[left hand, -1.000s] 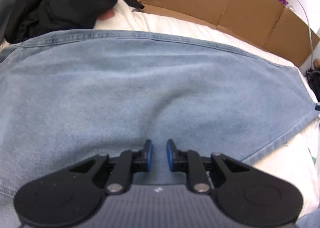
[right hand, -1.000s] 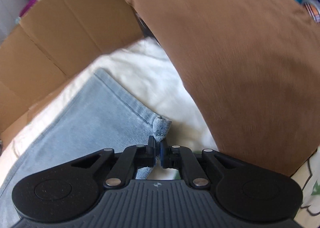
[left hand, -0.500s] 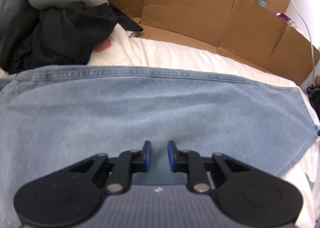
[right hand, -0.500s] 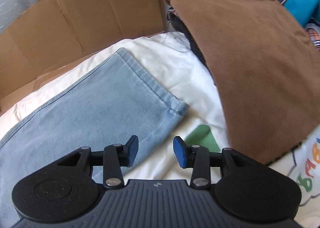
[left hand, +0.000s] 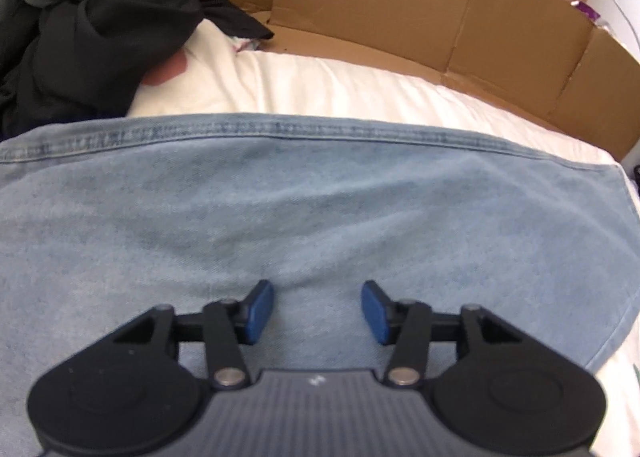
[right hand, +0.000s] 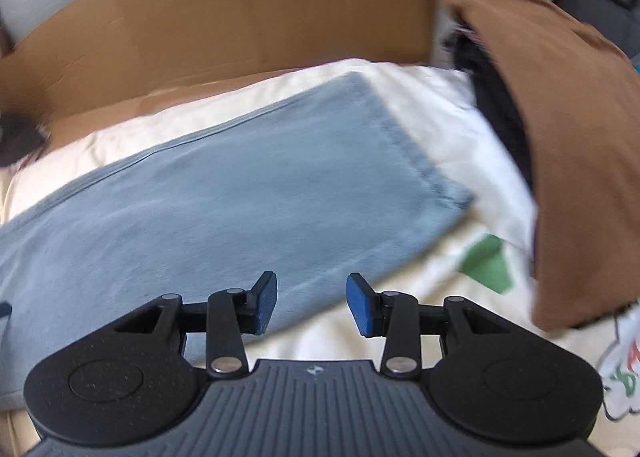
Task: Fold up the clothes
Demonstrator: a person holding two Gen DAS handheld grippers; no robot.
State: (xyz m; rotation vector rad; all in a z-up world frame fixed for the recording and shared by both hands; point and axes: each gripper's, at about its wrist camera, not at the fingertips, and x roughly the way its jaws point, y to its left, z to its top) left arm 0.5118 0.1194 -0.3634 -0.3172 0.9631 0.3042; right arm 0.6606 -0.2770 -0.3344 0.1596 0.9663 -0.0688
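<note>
Blue jeans (left hand: 320,209) lay flat on white bed sheet (left hand: 340,85). Left gripper (left hand: 318,311) just opened, held nothing. Right gripper (right hand: 312,303) half open, empty, near jeans' end. Next: probably grab edge, fold over.

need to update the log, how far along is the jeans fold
Done: the jeans lie flat on the white bedding. In hand: nothing; the left gripper, jaws just opened, and right gripper are both open and empty. Left: further folds; the black clothes wait unfolded.
</note>
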